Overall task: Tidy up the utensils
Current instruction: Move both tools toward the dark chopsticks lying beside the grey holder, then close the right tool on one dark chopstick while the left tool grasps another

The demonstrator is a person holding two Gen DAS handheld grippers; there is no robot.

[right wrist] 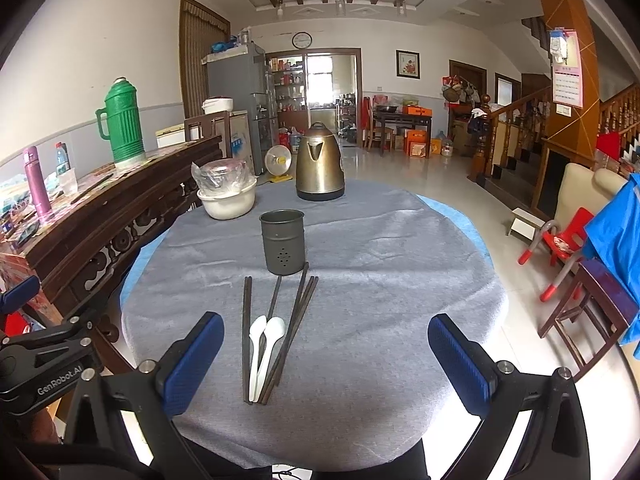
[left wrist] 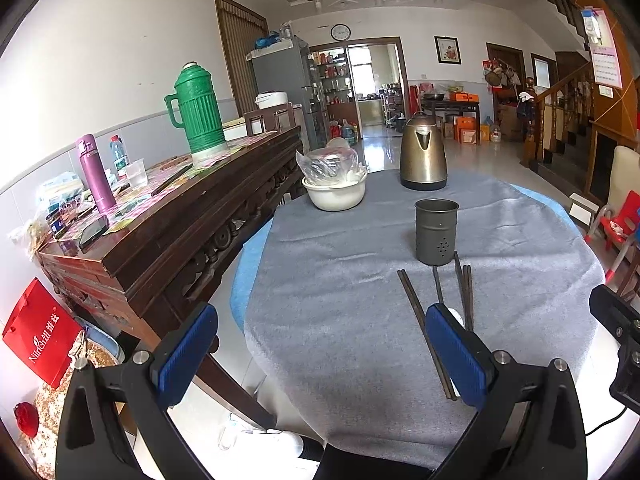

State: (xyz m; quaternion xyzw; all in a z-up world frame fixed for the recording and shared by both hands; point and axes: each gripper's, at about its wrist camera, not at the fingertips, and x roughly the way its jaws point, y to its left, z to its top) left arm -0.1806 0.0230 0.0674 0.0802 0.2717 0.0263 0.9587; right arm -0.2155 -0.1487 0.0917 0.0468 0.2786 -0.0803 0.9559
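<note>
A grey metal utensil holder [right wrist: 282, 242] [left wrist: 436, 232] stands upright on the round table's grey cloth [right wrist: 380, 280]. In front of it lie several dark chopsticks [right wrist: 246, 332] [left wrist: 416, 312] and two white spoons [right wrist: 272, 340], side by side, pointing toward the holder. My right gripper [right wrist: 326, 344] is open, low over the near edge, with the utensils just left of its middle. My left gripper [left wrist: 320, 340] is open too, further left; its right finger [left wrist: 456, 356] hides most of the spoons. Neither holds anything.
A brass electric kettle [right wrist: 320, 172] and a white bowl with a bagged lid [right wrist: 226, 196] stand at the table's far side. A dark wooden sideboard [left wrist: 168, 216] with a green thermos [left wrist: 200, 112] runs along the left. A red child's chair [right wrist: 560, 244] and a wooden chair [right wrist: 592, 304] stand to the right.
</note>
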